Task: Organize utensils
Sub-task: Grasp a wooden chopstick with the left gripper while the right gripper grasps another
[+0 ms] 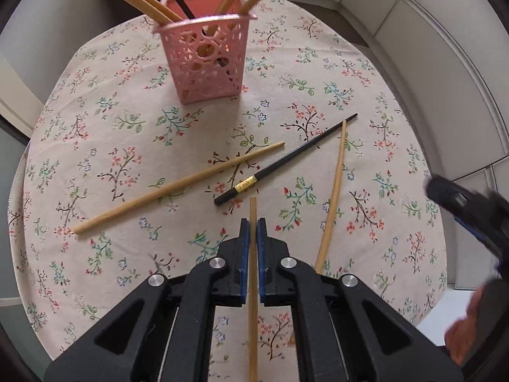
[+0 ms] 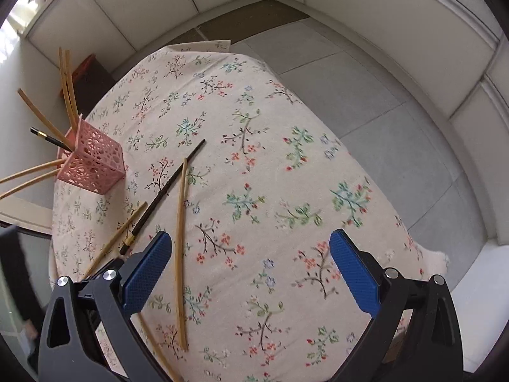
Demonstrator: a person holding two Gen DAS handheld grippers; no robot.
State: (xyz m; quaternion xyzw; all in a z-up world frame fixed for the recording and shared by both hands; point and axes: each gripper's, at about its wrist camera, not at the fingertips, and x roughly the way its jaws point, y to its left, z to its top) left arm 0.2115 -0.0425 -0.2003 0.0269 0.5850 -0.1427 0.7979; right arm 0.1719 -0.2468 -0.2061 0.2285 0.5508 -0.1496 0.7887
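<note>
A pink perforated holder [image 1: 208,60] stands on the floral tablecloth and holds several chopsticks; it also shows at the left of the right wrist view [image 2: 94,162]. My left gripper [image 1: 253,222] is shut on a wooden chopstick [image 1: 253,286] that runs lengthwise between its blue pads. On the cloth lie a black chopstick with a gold band [image 1: 286,159], a wooden chopstick [image 1: 178,187] to its left and another wooden chopstick [image 1: 334,191] to its right. My right gripper [image 2: 251,245] is open and empty above the cloth, beside the long wooden chopstick [image 2: 181,248].
The round table [image 2: 318,191] has its edge close on the right, with grey floor tiles [image 2: 366,95] beyond. White wall panels surround the table. The right gripper's body [image 1: 470,213] shows at the right edge of the left wrist view.
</note>
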